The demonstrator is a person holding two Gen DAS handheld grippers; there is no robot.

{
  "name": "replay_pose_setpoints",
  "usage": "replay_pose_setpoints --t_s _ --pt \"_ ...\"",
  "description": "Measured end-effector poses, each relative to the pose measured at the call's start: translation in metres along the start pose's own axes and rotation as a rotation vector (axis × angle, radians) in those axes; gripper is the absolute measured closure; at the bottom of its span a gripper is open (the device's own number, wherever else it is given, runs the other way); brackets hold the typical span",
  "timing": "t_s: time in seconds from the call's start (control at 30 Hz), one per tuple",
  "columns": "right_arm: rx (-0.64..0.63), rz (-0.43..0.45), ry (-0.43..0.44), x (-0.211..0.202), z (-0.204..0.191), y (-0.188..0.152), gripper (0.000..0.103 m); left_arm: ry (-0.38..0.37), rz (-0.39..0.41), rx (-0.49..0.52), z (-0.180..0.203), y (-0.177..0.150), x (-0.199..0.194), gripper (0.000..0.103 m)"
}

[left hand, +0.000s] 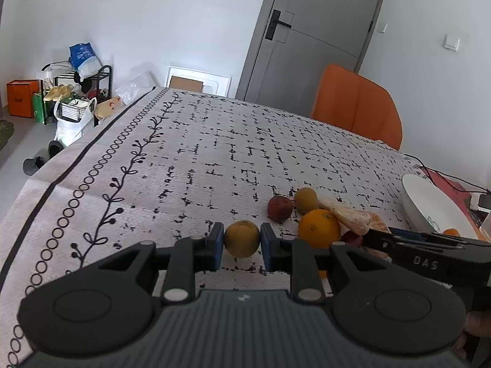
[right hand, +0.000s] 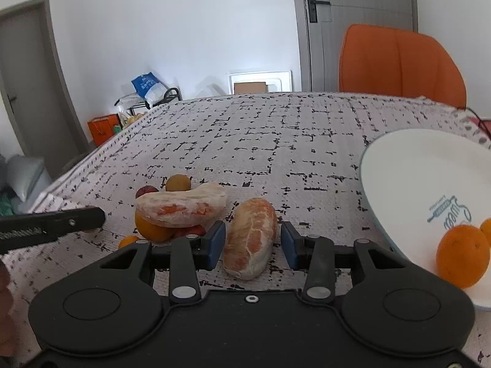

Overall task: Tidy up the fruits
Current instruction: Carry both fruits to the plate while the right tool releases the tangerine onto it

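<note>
In the left wrist view my left gripper (left hand: 241, 240) is shut on a small yellow-brown fruit (left hand: 241, 238) just above the patterned tablecloth (left hand: 214, 153). Beside it lie an orange (left hand: 319, 228), a red lychee (left hand: 280, 209), another yellow fruit (left hand: 306, 199) and a peeled segment (left hand: 349, 217). In the right wrist view my right gripper (right hand: 252, 242) is open around a peeled pomelo segment (right hand: 250, 237) lying on the cloth; the pads stand apart from it. A second peeled segment (right hand: 181, 205) rests on the fruit pile. A white bowl (right hand: 414, 165) at the right holds an orange (right hand: 462, 256).
An orange chair (right hand: 399, 61) stands at the table's far side by a grey door (left hand: 322, 24). Bags and a shoe rack (left hand: 76, 92) sit on the floor at the left. Cables and a red item (left hand: 445, 181) lie behind the bowl (left hand: 429, 205).
</note>
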State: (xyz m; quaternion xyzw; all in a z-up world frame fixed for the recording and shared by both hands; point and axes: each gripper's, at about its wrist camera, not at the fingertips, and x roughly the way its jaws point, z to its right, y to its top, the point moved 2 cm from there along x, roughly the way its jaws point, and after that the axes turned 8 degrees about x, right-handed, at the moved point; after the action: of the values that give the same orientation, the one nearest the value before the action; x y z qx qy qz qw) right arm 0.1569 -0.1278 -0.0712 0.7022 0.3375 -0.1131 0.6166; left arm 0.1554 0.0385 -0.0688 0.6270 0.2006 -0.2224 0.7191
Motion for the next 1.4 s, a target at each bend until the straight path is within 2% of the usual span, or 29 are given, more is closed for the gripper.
replay_pose_setpoints --t_s 0.17,0.2,0.33,0.47,0.77,1.4 --pt "-0.056 0.003 -0.027 0.002 -0.009 -0.003 0.061 -0.001 0.004 -0.002 0.000 -0.001 -0.005 0.079" --pt "-0.065 0.003 -0.033 0.002 -0.009 -0.003 0.067 -0.002 0.006 -0.001 0.000 -0.001 -0.007 0.079" --pt "-0.087 -0.001 -0.026 -0.003 -0.008 -0.004 0.071 -0.005 0.019 0.007 0.003 0.001 -0.013 0.079" --pt "-0.044 0.005 0.015 -0.014 -0.004 -0.007 0.072 -0.008 0.030 0.016 0.007 0.002 -0.018 0.079" --pt "0.015 0.087 0.046 -0.051 0.009 0.002 0.073 -0.050 0.068 0.052 0.031 0.009 -0.030 0.079" --pt "0.106 0.201 -0.028 -0.097 0.066 0.010 0.073 -0.152 0.096 0.167 0.098 0.026 -0.023 0.079"
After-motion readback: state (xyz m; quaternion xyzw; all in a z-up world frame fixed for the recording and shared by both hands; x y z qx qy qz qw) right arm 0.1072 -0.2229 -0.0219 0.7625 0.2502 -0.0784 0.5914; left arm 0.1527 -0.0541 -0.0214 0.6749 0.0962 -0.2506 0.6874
